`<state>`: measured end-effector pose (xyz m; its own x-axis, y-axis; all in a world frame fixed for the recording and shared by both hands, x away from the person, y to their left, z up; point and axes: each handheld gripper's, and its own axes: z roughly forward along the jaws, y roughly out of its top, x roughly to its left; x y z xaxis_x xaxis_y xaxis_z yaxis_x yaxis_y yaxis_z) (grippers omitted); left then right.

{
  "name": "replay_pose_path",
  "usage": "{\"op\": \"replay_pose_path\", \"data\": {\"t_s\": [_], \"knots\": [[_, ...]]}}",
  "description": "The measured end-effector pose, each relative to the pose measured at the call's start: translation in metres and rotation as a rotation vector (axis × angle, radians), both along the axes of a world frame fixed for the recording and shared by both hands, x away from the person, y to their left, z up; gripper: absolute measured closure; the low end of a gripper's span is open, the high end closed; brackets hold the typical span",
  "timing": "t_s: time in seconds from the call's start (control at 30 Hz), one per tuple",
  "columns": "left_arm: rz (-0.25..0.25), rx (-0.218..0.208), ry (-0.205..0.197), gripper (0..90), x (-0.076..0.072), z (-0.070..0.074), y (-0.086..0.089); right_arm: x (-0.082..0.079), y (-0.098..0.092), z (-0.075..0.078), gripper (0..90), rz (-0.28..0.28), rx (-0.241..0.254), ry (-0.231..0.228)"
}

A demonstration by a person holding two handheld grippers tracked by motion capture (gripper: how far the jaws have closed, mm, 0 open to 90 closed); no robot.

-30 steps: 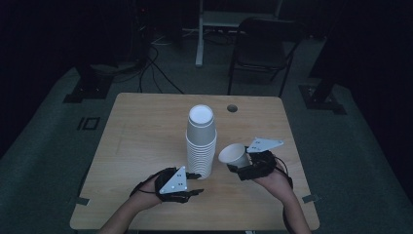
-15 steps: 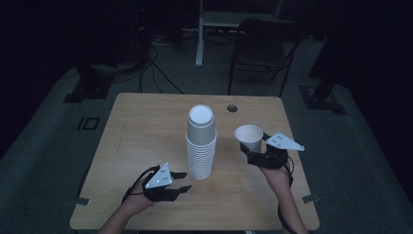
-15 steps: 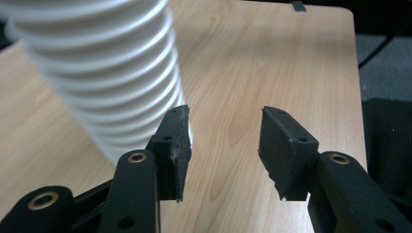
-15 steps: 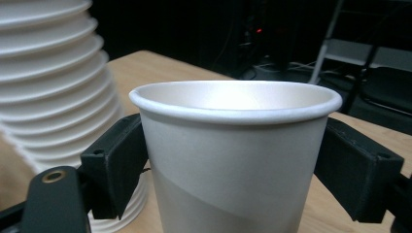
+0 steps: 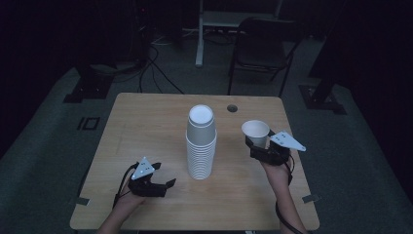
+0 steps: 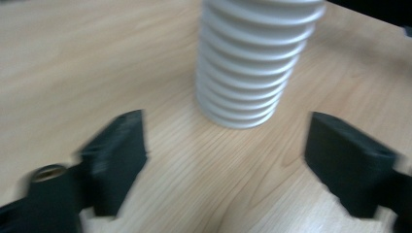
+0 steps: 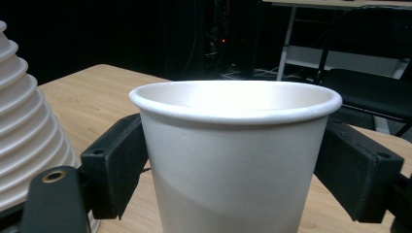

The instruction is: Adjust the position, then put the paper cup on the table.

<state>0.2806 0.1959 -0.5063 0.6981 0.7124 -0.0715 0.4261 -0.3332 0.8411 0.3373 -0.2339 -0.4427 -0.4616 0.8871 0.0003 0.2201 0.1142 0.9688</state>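
- Cup (image 7: 233, 160) sits upright, mouth up, between my right gripper (image 5: 265, 146) jaws, which pinch its wall from both sides; in the high view it is held over the table (image 5: 146, 122), right of the stack of cups (image 5: 201, 144) and apart from it.
- My left gripper (image 5: 158, 184) rests low on the wood in front of the stack, jaws spread wide with nothing between them; the stack's lowest rims (image 6: 243, 114) lie just ahead of them.
- As I judge it, the step in hand is setting this single cup down on the bare wood to the right of the stack.
- Paper wall crushes easily, so I would keep the pinch light, just enough to stop slipping.
- I would lower it straight with the base level, so it lands flat and does not tip.
- I would let go only once the base touches wood, then draw back along the jaws' line without nudging the rim.
- My left jaws should stay off the inverted stack, since a bump could topple it.
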Motion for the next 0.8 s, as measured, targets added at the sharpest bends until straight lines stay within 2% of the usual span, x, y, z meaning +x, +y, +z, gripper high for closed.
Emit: {"op": "replay_pose_path", "data": {"t_s": [0.1,0.17,0.23,0.3,0.37,0.4,0.43,0.53,0.63,0.8], "knots": [[0.049,0.005,0.032,6.3,0.001,-0.005,0.009,0.001,0.000,-0.001,16.5,-0.009,0.002,0.001],[0.084,0.007,0.039,2.0,0.001,-0.007,0.014,0.002,-0.001,-0.001,16.5,-0.011,0.003,0.001],[0.126,0.003,0.031,2.0,-0.001,-0.009,0.019,0.003,-0.001,-0.001,16.5,-0.009,0.004,0.005],[0.181,0.028,0.017,2.0,-0.002,-0.012,0.025,0.005,-0.002,-0.003,16.5,-0.016,0.004,0.005],[0.211,0.013,0.036,2.0,-0.003,-0.014,0.032,0.007,-0.003,-0.005,16.5,-0.015,0.015,0.012],[0.211,0.013,0.036,2.0,-0.003,-0.014,0.032,0.007,-0.003,-0.005,16.5,-0.015,0.015,0.012],[0.248,-0.001,0.045,2.0,-0.005,-0.017,0.039,0.008,-0.003,-0.006,16.5,-0.019,0.015,0.013],[0.278,-0.010,0.054,2.0,-0.008,-0.021,0.048,0.015,-0.002,-0.014,16.4,-0.027,0.023,0.028],[0.285,-0.012,0.072,2.0,-0.011,-0.025,0.053,0.020,-0.001,-0.020,16.4,-0.044,0.019,0.038],[0.300,-0.010,0.080,2.0,-0.015,-0.029,0.056,0.028,0.001,-0.028,16.5,-0.061,0.017,0.041]]}}
